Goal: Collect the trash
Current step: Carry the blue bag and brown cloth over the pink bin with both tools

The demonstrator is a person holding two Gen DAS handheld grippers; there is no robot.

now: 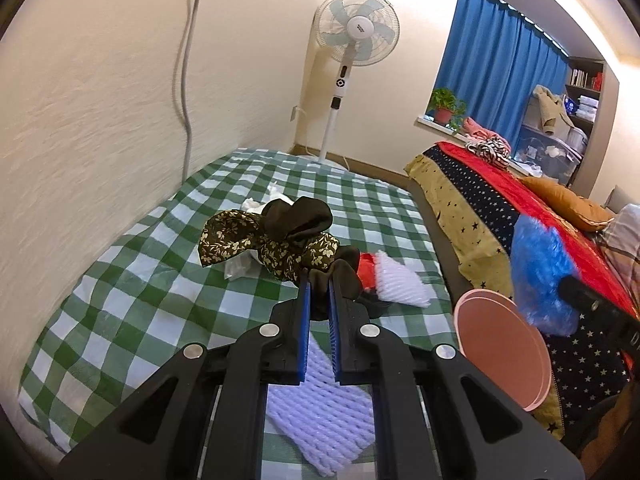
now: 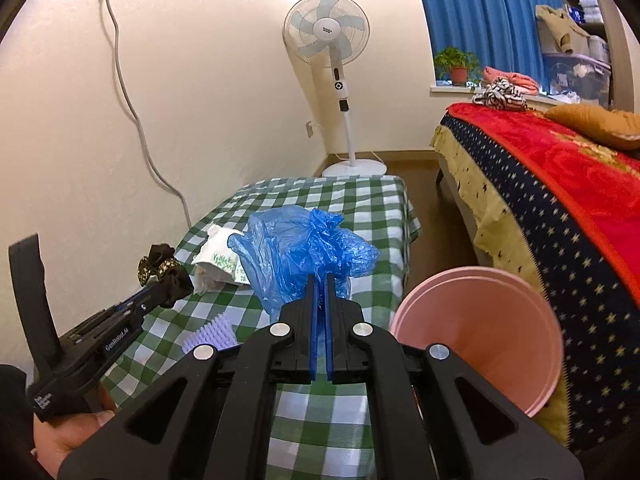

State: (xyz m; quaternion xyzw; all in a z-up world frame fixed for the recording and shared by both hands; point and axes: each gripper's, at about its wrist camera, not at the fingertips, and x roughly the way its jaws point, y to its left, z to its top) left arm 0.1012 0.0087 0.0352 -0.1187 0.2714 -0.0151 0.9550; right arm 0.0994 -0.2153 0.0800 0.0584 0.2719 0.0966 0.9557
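A: Layout?
B: Checked table [image 1: 132, 280] is the reference. Pink bin [image 2: 480, 336] sits just off its right edge.
A: Right gripper [image 2: 320, 280]?
B: Above the table, fingers pinched tight on a blue plastic bag [image 2: 296, 248].
A: Left gripper [image 1: 319, 280]?
B: Also above it, fingers nearly closed on a dark floral cloth [image 1: 272, 240]. White foam nets [image 1: 400, 280] and crumpled tissue [image 1: 240, 268] lie on the table.

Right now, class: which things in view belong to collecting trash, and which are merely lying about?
Job:
left gripper holding floral fabric scrap
right gripper holding blue plastic bag
pink bin
foam net

Lying about:
standing fan
potted plant
orange pillow
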